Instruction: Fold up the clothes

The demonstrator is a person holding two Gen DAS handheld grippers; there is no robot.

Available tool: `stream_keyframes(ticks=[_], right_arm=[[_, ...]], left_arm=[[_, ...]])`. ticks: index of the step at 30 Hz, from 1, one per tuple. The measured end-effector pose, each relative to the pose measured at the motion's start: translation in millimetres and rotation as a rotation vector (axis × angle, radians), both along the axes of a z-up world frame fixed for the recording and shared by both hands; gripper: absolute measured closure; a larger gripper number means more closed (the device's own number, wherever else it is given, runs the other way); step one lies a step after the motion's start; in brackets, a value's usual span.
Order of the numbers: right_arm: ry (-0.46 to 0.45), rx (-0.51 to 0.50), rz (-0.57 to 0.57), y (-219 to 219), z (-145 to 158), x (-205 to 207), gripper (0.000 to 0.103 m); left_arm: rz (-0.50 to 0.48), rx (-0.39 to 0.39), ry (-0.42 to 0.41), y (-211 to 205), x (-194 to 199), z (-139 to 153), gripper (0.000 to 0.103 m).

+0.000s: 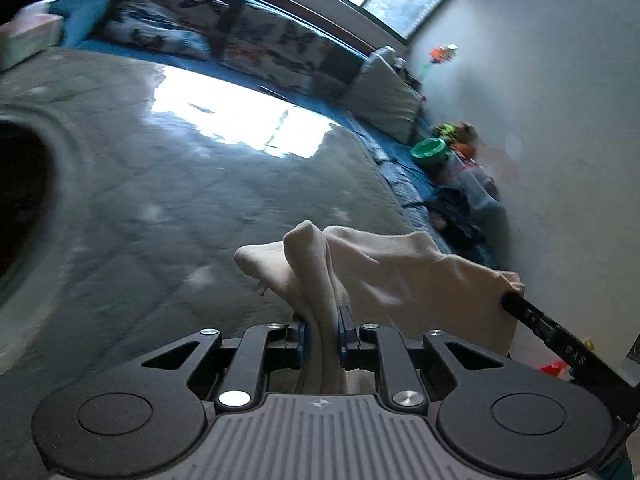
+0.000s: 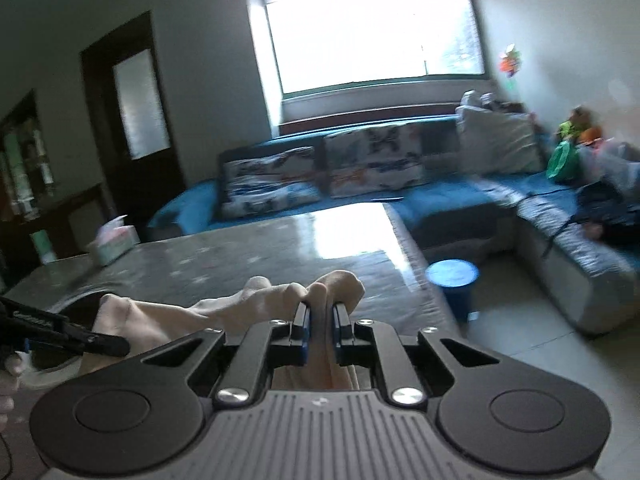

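Grey glossy table spread ahead of both tools, blue sofa and bright window beyond. Left gripper narrow, pinched on a bunched edge of the cream garment. Right gripper equally narrow, clamped on another gathered edge of the same cloth. Garment held off the table, slung between the two tools. Tissue box far ahead to the left of the right gripper, blue stool ahead to its right.
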State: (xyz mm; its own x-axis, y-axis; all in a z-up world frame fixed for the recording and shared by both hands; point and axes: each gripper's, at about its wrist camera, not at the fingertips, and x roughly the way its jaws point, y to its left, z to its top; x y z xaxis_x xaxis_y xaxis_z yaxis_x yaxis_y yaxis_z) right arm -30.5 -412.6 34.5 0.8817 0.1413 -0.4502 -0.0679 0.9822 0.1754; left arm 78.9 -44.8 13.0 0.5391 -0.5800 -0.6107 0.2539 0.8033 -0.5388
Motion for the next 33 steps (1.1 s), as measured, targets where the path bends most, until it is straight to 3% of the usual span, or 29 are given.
stream_keyframes(ticks=[7,14,18,22,24,28,30,33], right_arm=[[0.034,-0.038,-0.110,-34.2,-10.6,12.5,0.093],[0.128,-0.079,-0.182,-51.4,-46.0,26.5,0.092],[0.141,-0.112,-0.187,-50.4,-51.9,26.5,0.086],[0.146,-0.111,-0.191,-49.3,-55.2,25.5,0.075],[0.149,-0.103,-0.192,-50.2,-58.1,24.4,0.075],[0.156,-0.090,-0.176,-48.8,-65.6,21.1,0.068],[0.169,-0.089,-0.170,-47.4,-70.7,21.1,0.068],[0.184,-0.087,-0.158,-42.7,-78.4,20.8,0.068]], left_arm=[[-0.066,0.048,-0.012,-41.6,15.9,-8.8,0.087],[-0.074,0.088,0.002,-46.5,19.6,-16.9,0.087],[-0.083,0.097,0.003,-48.2,19.1,-16.0,0.085],[-0.115,0.108,0.016,-57.7,10.9,-22.7,0.067],[-0.118,0.131,0.018,-62.4,7.0,-27.1,0.065],[-0.127,0.145,0.012,-67.1,1.8,-31.6,0.070],[-0.131,0.151,0.017,-68.5,1.8,-32.2,0.083],[-0.132,0.145,0.024,-64.3,4.2,-35.2,0.090]])
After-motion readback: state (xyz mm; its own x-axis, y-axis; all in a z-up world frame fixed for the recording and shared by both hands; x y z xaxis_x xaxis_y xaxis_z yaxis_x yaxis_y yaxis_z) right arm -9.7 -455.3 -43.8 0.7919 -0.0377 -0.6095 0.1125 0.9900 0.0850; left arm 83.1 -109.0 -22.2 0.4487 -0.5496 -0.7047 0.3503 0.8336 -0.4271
